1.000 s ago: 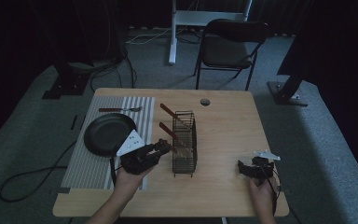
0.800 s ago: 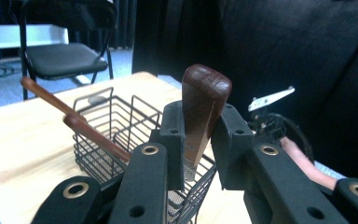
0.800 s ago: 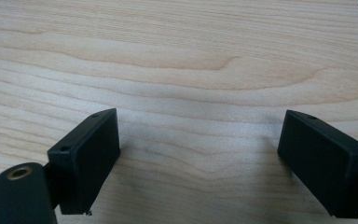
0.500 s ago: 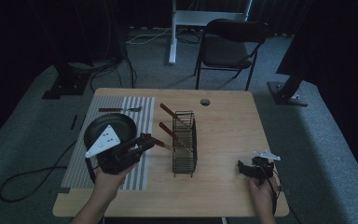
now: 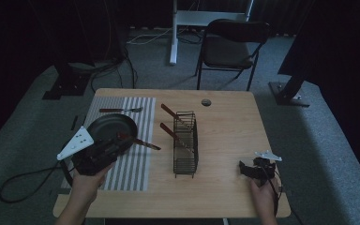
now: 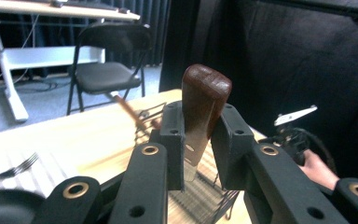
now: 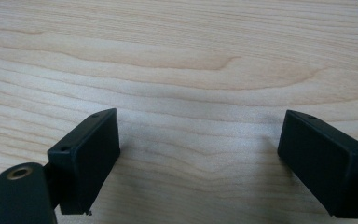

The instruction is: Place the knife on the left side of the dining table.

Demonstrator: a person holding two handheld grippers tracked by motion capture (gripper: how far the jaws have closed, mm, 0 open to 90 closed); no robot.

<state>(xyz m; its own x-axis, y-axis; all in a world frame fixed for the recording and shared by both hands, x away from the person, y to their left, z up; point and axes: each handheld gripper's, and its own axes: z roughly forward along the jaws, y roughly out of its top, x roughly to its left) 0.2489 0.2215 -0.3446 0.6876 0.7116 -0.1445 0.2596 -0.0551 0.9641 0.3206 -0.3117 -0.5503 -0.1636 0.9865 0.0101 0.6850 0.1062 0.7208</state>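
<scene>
Swinging leftward from the wire rack [image 5: 185, 143], the left gripper [image 5: 115, 146] is carrying a wooden-handled knife [image 6: 200, 112] — jaws clamped on it — over the dark pan [image 5: 108, 127]; the right gripper [image 7: 200, 158] is resting wide open, empty, on the table [image 5: 229, 122].

The room is dim, with dark curtains [image 5: 42, 33] closing off its far side and a grey carpet floor [image 5: 318, 126] underfoot. A light wooden counter [image 5: 229, 126] stands in the middle. Behind it sits a black folding chair [image 5: 232, 44], and beside that rises the white leg of a desk [image 5: 174, 33], with cables [image 5: 145, 37] trailing over the carpet near it. Black stand bases [image 5: 288, 93] rest on the floor at both sides.
</scene>
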